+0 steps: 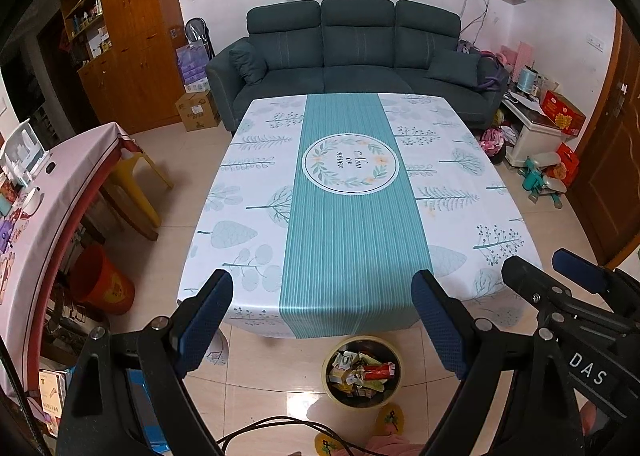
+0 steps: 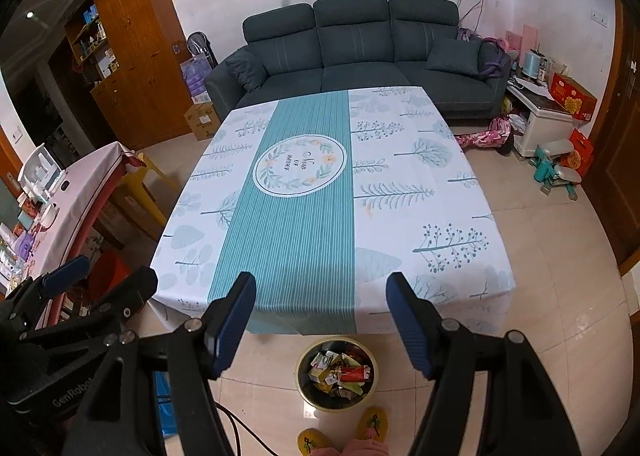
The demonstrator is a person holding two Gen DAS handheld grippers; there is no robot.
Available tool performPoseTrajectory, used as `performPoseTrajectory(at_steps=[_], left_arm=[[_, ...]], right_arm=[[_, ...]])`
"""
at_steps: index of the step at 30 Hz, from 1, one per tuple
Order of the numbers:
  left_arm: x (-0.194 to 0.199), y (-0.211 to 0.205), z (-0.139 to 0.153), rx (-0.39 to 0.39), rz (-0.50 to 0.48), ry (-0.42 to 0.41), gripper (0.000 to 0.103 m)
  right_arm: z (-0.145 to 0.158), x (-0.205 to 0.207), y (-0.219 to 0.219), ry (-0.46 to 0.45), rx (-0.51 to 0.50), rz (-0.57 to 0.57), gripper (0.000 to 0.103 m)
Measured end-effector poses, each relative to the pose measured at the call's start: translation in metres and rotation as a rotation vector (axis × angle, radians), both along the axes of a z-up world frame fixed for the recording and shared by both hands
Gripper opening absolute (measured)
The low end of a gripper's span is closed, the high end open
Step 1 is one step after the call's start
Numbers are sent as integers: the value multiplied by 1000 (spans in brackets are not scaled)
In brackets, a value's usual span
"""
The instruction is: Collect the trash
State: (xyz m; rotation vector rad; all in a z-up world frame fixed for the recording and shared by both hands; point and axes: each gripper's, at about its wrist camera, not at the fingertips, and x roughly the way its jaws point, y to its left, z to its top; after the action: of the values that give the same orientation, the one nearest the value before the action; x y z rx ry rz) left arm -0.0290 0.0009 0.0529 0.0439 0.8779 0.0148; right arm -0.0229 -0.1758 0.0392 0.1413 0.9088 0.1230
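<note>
A round yellow-rimmed bin (image 1: pixel 363 372) stands on the floor at the table's near edge, filled with wrappers and small packets; it also shows in the right wrist view (image 2: pixel 337 375). My left gripper (image 1: pixel 322 288) is open and empty, held above the near edge of the table (image 1: pixel 344 224). My right gripper (image 2: pixel 320 290) is open and empty, held beside it over the same edge. The right gripper shows at the right of the left wrist view (image 1: pixel 560 276). The left gripper shows at the left of the right wrist view (image 2: pixel 96 276). I see no trash on the tablecloth (image 2: pixel 304 216).
A dark sofa (image 1: pixel 352 52) stands behind the table. A side table with a pink cloth (image 1: pixel 60 192), a yellow stool (image 1: pixel 136 184) and an orange bucket (image 1: pixel 102 284) are at the left. Boxes and a low cabinet (image 1: pixel 536 128) are at the right. Slippered feet (image 2: pixel 372 422) stand by the bin.
</note>
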Motion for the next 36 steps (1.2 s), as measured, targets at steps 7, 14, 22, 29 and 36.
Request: performPoseTrajectory(at_steps=[7,14,22,29,36], left_arm=[[0,1,0,4,-1,1,89],[1,2,-1,3,2,6,89],[-1,5,-6,-12,5,26,89],[-1,6,-7,-16,4,34,89],[-1,6,-7,-16,4,34,89]], right_arm=[[0,0,0,0,-3,-2,68],[1,0,0,0,-5,-2,68],[0,1,0,5,-6,3,68],[0,2,-2,10,-10,7,68],[0,1,-1,9,-10,6,68]])
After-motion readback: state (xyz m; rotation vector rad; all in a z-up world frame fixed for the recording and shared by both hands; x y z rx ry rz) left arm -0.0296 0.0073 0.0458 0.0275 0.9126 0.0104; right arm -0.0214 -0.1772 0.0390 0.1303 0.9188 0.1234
